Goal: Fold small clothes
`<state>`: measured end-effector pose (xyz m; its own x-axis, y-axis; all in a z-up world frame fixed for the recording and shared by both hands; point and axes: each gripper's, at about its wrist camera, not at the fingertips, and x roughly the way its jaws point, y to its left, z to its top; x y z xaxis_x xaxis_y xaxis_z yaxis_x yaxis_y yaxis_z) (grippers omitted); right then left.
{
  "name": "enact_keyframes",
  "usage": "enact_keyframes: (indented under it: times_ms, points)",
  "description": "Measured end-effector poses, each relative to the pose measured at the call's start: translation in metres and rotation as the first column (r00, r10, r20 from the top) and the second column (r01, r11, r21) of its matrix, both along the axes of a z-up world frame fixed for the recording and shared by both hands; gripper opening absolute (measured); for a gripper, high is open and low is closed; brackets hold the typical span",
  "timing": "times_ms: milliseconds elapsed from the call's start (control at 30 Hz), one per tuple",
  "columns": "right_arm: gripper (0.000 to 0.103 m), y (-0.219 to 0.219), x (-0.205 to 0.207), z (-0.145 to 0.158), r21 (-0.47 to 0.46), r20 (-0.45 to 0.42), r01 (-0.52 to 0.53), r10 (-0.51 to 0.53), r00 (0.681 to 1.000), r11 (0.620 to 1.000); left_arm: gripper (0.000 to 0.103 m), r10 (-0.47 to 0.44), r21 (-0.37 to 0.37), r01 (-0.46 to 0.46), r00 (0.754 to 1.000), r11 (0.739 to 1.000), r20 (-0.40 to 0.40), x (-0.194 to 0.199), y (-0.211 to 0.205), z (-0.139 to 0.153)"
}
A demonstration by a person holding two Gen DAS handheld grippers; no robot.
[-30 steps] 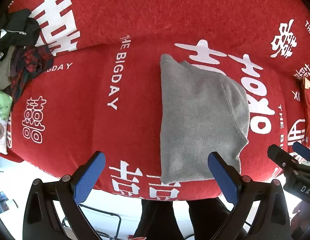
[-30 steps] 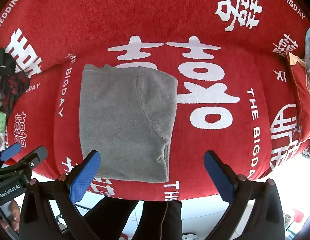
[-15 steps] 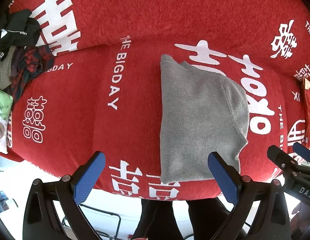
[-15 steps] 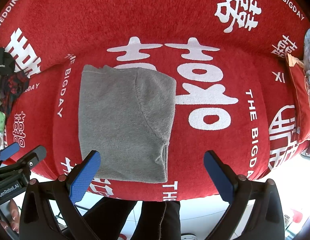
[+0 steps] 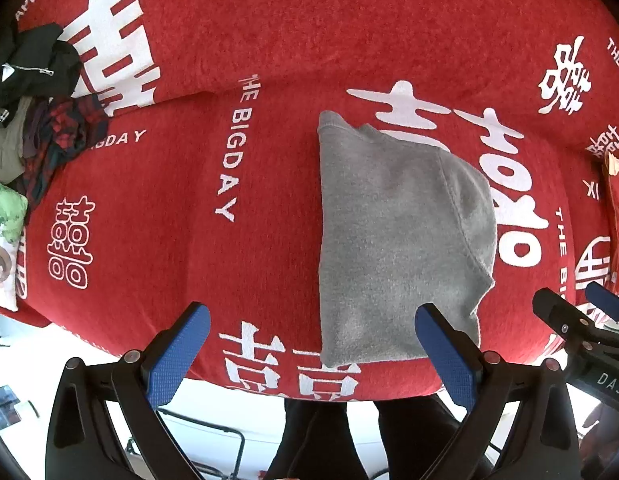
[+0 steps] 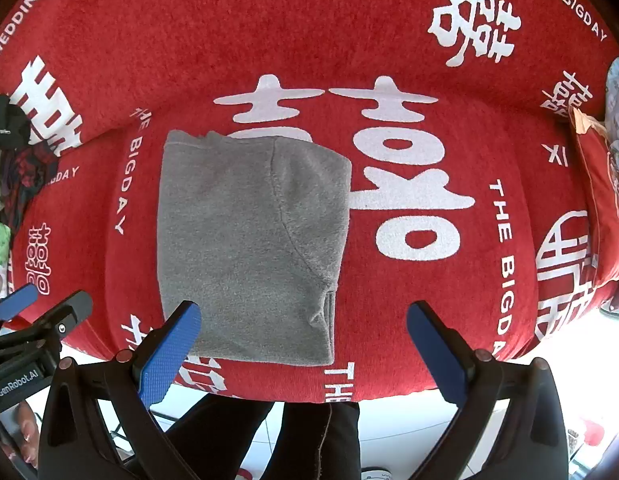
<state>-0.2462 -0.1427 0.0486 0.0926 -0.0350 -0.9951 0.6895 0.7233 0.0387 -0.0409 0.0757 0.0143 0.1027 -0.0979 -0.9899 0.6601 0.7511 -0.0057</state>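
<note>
A grey fleece garment lies folded into a rough rectangle on the red sofa seat; it also shows in the right wrist view. My left gripper is open and empty, held above the seat's front edge, its right pad over the garment's near edge. My right gripper is open and empty, its left pad over the garment's near left corner. Each gripper shows at the edge of the other's view.
A pile of dark and plaid clothes lies at the far left of the sofa, with a printed cushion below it. A red cushion sits at the right end. The person's legs stand before the seat.
Almost nothing differs. Both views shift very slightly; the garment lies as before and both grippers stay open.
</note>
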Motion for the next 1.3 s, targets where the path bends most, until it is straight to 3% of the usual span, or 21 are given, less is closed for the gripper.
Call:
enact_keyframes:
  times_ms: [1300]
  points:
    - [0.102,0.0013,-0.0013,-0.0006,0.001,-0.001,0.004,-0.004,1.000,1.000,0.103,-0.025,0.012,0.025,1.000,1.000,0.014,-0.0039,-0.0017,-0.0011]
